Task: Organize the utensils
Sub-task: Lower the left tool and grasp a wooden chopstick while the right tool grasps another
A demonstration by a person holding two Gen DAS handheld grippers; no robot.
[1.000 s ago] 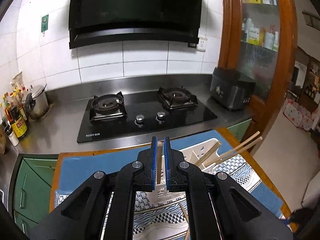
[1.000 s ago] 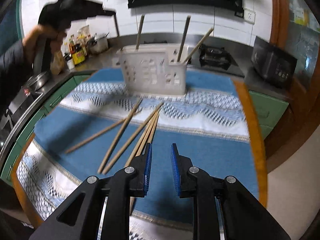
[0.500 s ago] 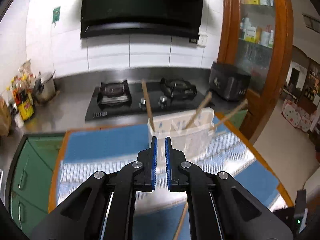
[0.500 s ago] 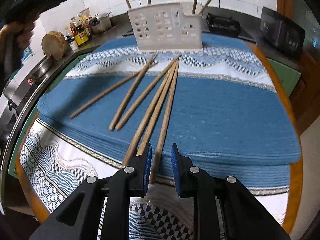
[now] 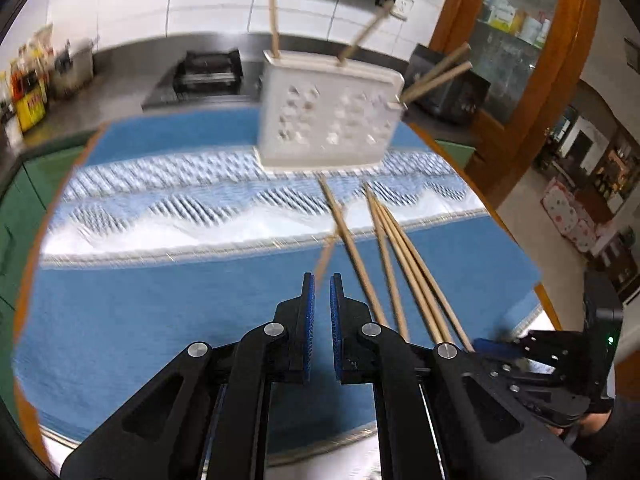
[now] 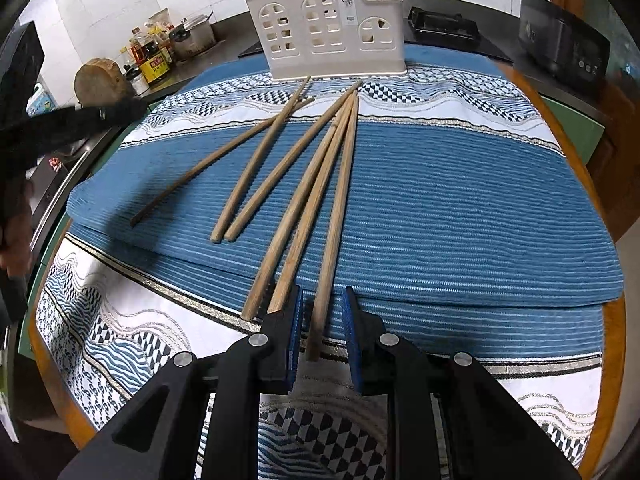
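1. six loose wooden chopsticks (image 6: pixel 280 168) lie fanned on the blue woven mat (image 6: pixel 460 208) ahead of my right gripper (image 6: pixel 322 332), their far tips converging toward the holder.
2. my right gripper points down at the mat's near edge with its blue pads parted; the near end of the rightmost chopstick (image 6: pixel 332 248) sits between the pads, and i see a gap on each side, so nothing is grasped.
3. two more chopsticks end just left of the right gripper's left finger.
4. straight ahead, at the far end of the mat, stands the white utensil holder (image 6: pixel 332 36) with window-shaped cut-outs; several chopsticks stand tilted inside it.
5. my left gripper (image 5: pixel 322 316) hovers over the blue part of the mat, its pads nearly together and clenched on nothing.
6. from the left gripper, the loose chopsticks (image 5: pixel 400 248) run ahead and to its right, and the holder (image 5: pixel 328 120) is ahead, slightly right; this view is motion-blurred.
7. beyond the mat i see a stove and a counter with bottles.
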